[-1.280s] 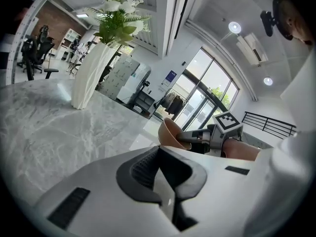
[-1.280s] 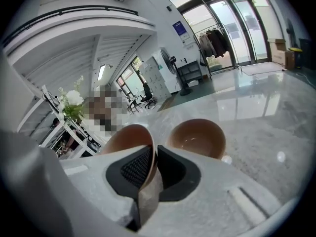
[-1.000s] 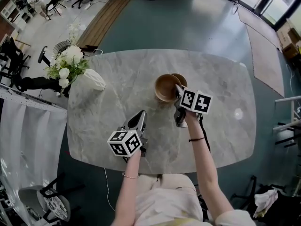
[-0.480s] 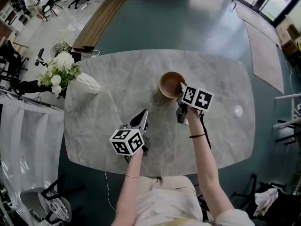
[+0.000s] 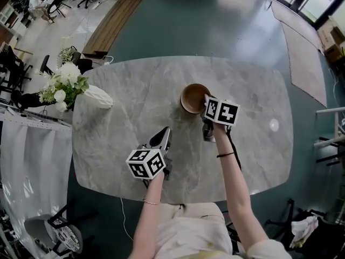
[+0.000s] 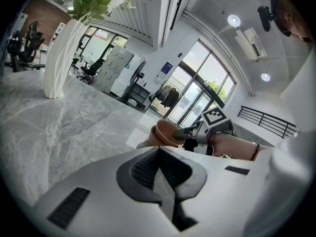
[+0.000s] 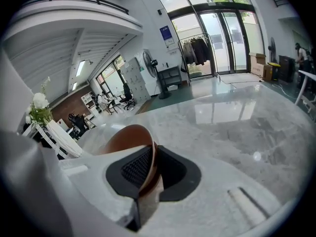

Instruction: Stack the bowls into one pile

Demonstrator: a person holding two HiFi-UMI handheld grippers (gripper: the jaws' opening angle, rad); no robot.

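Two brown bowls sit nested on the marble table [image 5: 129, 101]. In the head view they show as one bowl [image 5: 193, 98]. The left gripper view shows the upper bowl [image 6: 166, 131] tilted inside the lower bowl [image 6: 151, 136]. My right gripper [image 5: 207, 101] is shut on the upper bowl's near rim, and the thin brown wall [image 7: 129, 138] stands between its dark pads [image 7: 136, 168]. My left gripper [image 5: 163, 136] rests low over the table, well to the near left of the bowls. It is shut, with nothing between its fingers [image 6: 148, 169].
A white vase [image 5: 98, 96] of white flowers [image 5: 60, 86] stands at the table's far left; it shows again as the vase [image 6: 61, 58] in the left gripper view. Bare marble lies between the grippers and right of the bowls. The table's near edge is close to the left gripper.
The right gripper has carried its bowl over the second bowl and down into it, so two separate bowls now show as one. The left gripper has barely shifted.
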